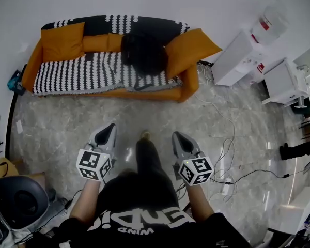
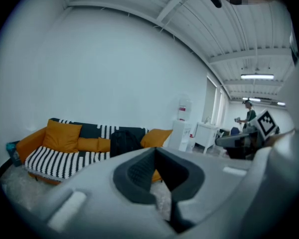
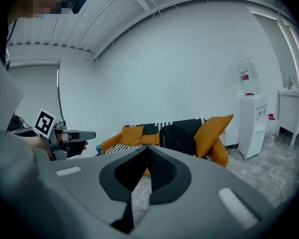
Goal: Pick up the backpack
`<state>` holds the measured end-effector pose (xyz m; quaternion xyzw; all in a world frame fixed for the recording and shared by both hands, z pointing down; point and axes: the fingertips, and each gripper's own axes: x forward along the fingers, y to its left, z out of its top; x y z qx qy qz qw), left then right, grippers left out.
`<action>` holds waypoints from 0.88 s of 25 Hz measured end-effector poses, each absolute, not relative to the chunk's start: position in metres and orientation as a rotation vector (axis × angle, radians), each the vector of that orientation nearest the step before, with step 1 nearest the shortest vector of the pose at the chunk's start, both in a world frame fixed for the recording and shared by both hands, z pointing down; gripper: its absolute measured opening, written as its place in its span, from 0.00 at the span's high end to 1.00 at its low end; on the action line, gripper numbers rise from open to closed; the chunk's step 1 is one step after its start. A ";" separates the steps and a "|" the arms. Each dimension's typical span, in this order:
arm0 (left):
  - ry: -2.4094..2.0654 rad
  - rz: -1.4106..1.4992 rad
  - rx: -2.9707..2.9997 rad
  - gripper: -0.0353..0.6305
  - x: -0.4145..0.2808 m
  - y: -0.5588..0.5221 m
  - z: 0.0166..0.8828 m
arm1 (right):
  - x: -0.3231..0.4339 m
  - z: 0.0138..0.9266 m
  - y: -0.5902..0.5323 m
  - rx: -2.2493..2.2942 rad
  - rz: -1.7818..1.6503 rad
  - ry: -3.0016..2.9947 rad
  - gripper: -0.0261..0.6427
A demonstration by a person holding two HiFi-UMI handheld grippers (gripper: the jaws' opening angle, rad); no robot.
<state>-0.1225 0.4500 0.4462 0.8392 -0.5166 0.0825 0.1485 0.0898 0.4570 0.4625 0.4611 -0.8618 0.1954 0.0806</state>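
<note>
Backpack (image 1: 143, 53), black, stands on seat of orange sofa (image 1: 188, 84) w/ striped throw, against backrest by far wall, big orange cushion (image 1: 188, 50) touching its right side. Marble floor (image 1: 57, 133) btwn person & sofa front lies open; white cabinets (image 1: 232, 58) stand right of sofa, loose cables (image 1: 222, 154) on floor near right gripper (image 1: 176, 137). Left gripper (image 1: 109, 128) & right gripper: jaws together, nothing btwn them, both well short of sofa.

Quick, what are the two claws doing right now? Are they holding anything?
Left claw: closed, holding nothing.
Right claw: closed, holding nothing.
</note>
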 end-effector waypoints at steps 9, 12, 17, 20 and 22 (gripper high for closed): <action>-1.477 0.263 2.400 0.94 -0.121 0.339 0.438 | 0.091 0.455 0.344 1.358 0.624 -2.587 0.96; -1.490 0.249 2.388 0.94 -0.120 0.295 0.429 | 0.095 0.449 0.301 1.340 0.628 -2.593 0.96; -1.553 0.198 2.374 0.94 -0.110 0.225 0.415 | 0.110 0.442 0.228 1.305 0.631 -2.613 0.96; -1.567 0.214 2.373 0.94 -0.096 0.190 0.414 | 0.122 0.441 0.190 1.294 0.641 -2.626 0.96; -1.574 0.231 2.377 0.94 -0.088 0.171 0.413 | 0.127 0.442 0.170 1.272 0.633 -2.637 0.96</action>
